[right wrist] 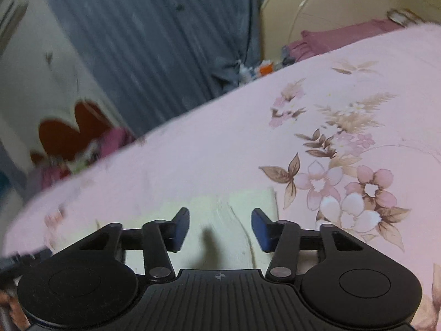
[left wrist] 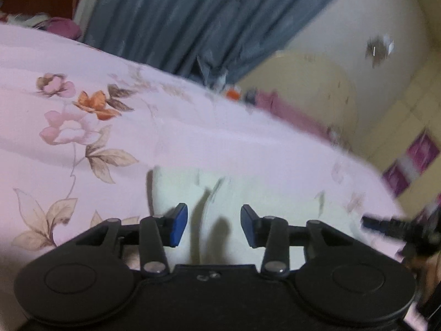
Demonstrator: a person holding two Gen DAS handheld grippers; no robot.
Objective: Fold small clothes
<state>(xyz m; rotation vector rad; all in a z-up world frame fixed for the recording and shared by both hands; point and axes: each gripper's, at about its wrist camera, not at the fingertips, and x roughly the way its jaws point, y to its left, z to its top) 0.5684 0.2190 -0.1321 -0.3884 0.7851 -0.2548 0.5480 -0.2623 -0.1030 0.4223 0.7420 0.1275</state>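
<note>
Left claw: jaws parted, nothing pinched; pale cream garment lies flat on the bed under and between the blue pads, which stand clear of the cloth. Right claw: jaws also apart, empty, over the same garment, its far edge at 12 o'clock from the pads. Pink floral bedsheet all around; printed flowers at 10 o'clock in left view, 3 o'clock in right. Blue-grey curtain behind the bed. Edges blurred.
</note>
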